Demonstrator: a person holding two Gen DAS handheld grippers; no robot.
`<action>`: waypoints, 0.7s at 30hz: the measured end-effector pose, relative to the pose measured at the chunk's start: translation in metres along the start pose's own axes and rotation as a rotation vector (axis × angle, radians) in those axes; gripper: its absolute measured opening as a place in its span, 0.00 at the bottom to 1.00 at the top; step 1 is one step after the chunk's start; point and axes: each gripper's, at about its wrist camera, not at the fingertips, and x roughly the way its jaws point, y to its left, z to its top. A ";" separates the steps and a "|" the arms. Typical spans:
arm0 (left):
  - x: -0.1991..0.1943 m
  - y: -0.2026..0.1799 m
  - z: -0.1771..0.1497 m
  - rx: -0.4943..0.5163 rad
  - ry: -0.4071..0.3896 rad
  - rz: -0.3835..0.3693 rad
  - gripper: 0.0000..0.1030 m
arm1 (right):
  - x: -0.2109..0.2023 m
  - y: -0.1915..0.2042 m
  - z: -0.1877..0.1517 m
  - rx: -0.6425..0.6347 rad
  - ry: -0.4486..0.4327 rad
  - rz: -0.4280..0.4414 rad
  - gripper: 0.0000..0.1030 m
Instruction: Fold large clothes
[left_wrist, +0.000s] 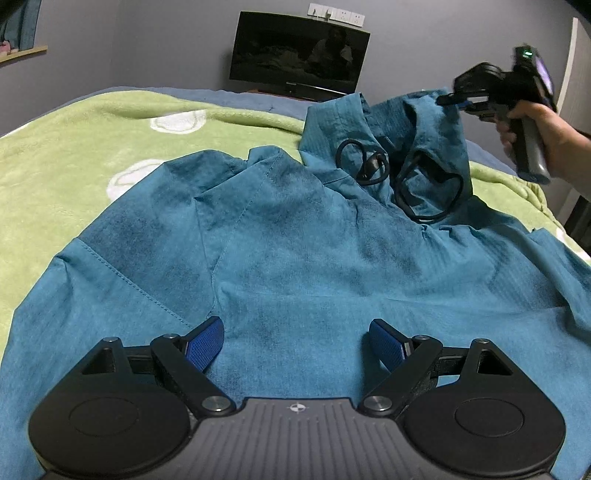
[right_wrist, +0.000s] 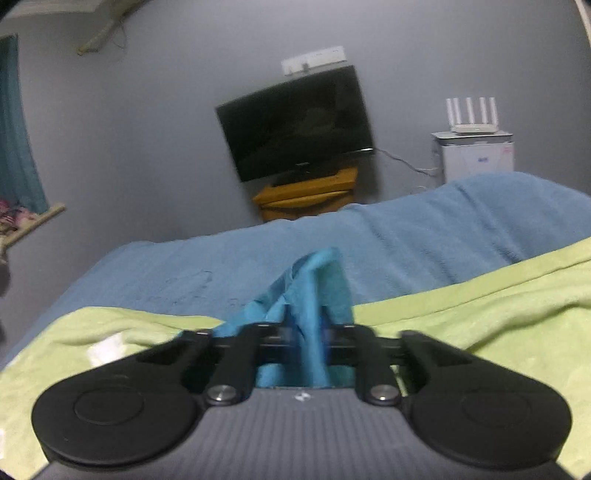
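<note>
A large teal hooded garment (left_wrist: 314, 251) lies spread on a green blanket (left_wrist: 92, 147). Black drawcords (left_wrist: 417, 181) loop across its hood. My left gripper (left_wrist: 295, 339) is open and empty, just above the garment's near part. My right gripper (left_wrist: 452, 99) shows in the left wrist view at the far right, shut on the hood's edge and lifting it. In the right wrist view the right gripper (right_wrist: 304, 334) is shut on a bunch of teal fabric (right_wrist: 314, 291).
A blue blanket (right_wrist: 406, 236) covers the far end of the bed. A dark TV (right_wrist: 295, 125) on a wooden stand stands against the grey wall. A white router and a white appliance (right_wrist: 474, 155) stand at the right.
</note>
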 end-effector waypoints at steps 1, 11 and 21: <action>0.000 0.000 0.000 -0.001 0.000 -0.001 0.84 | -0.010 0.000 -0.003 -0.011 -0.016 0.016 0.03; -0.011 0.003 -0.002 -0.030 -0.023 -0.005 0.80 | -0.172 0.011 -0.078 -0.201 -0.154 0.118 0.00; -0.038 -0.002 -0.004 -0.034 -0.054 0.041 0.79 | -0.278 -0.012 -0.185 -0.152 0.027 0.055 0.00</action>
